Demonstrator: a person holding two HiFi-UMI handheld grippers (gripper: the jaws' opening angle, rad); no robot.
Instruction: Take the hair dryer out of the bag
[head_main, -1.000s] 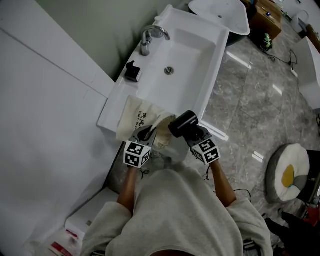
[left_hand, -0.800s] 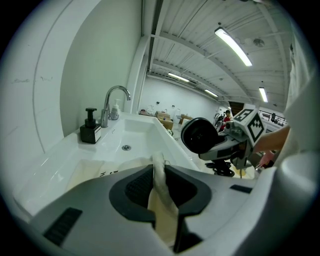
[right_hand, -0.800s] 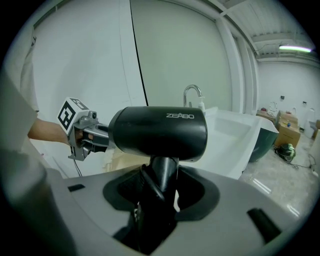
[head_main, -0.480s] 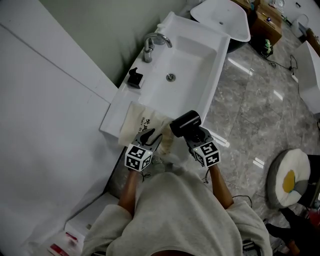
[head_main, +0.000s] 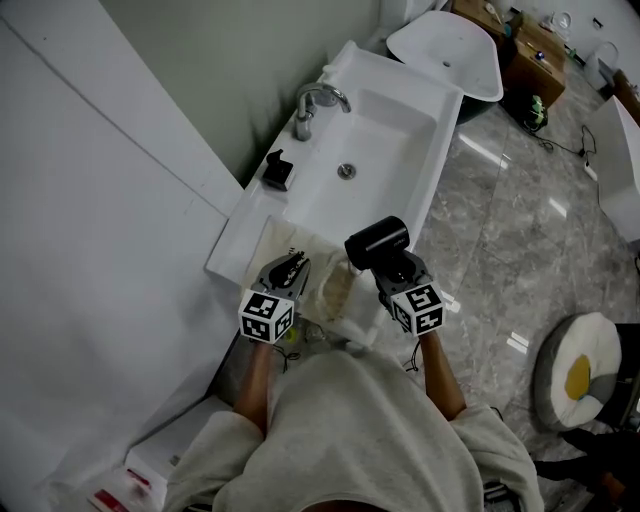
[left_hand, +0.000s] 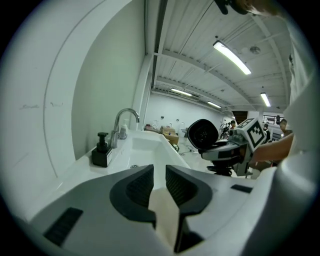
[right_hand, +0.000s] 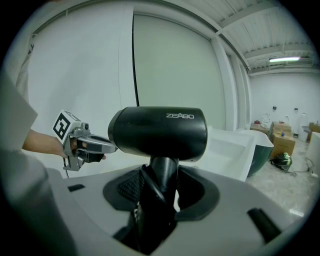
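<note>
The black hair dryer (head_main: 375, 242) is out of the cream cloth bag (head_main: 330, 288) and held over the counter's front edge. My right gripper (head_main: 396, 270) is shut on its handle (right_hand: 161, 175), with the barrel (right_hand: 160, 132) crosswise above the jaws and the cord running down beside the handle. My left gripper (head_main: 285, 266) hovers over the bag's left side. Its jaws are closing, with a strip of the bag's cloth (left_hand: 165, 215) between the pads. The dryer (left_hand: 202, 134) and the right gripper (left_hand: 242, 145) show to the right in the left gripper view.
The white sink counter (head_main: 440, 130) carries a chrome faucet (head_main: 318, 100) and a black soap dispenser (head_main: 277, 170). A white wall runs along the left. A bathtub (head_main: 450, 45) stands behind, and a round cushion (head_main: 580, 350) lies on the marble floor to the right.
Both grippers have lifted. The dryer stands higher over the bag. The left gripper has shifted left and up along the bag's edge.
</note>
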